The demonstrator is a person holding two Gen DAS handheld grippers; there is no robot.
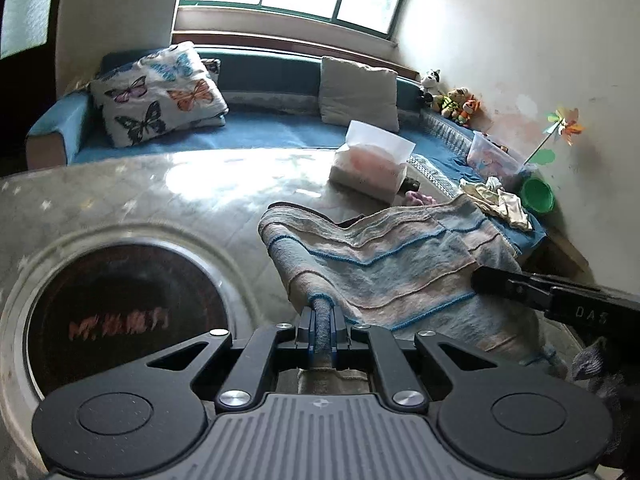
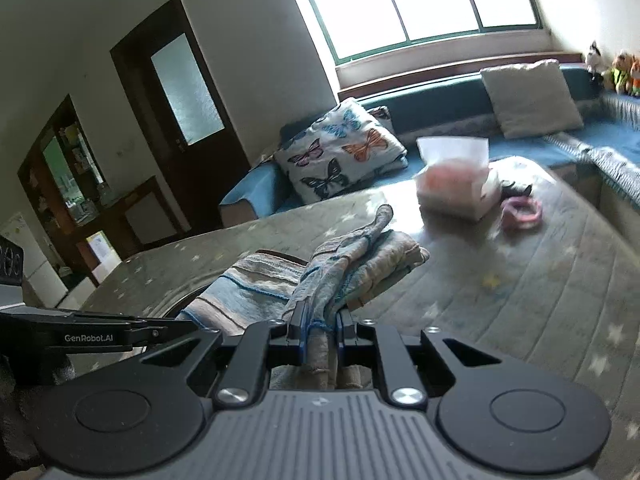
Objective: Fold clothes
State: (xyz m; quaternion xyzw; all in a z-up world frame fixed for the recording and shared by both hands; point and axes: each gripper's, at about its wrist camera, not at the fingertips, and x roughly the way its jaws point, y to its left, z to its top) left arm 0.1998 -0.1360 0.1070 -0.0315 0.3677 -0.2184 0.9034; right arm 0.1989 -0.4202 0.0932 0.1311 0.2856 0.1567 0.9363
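Observation:
A striped blue and beige towel [image 1: 384, 264] lies partly lifted over the grey star-patterned table [image 1: 160, 208]. My left gripper [image 1: 322, 322] is shut on one edge of the towel and holds it up. My right gripper [image 2: 320, 330] is shut on another bunched edge of the same towel [image 2: 352, 264]. The right gripper shows in the left wrist view [image 1: 520, 288] at the towel's right side. The left gripper shows in the right wrist view [image 2: 120, 336] at the left.
A tissue box [image 1: 372, 164] and a pink ring [image 2: 520, 210] sit at the table's far side. A dark round inset [image 1: 120, 320] is in the table by my left gripper. A blue sofa [image 1: 256, 132] with cushions, a green bowl [image 1: 538, 196] and crumpled cloth [image 1: 500, 200] lie behind.

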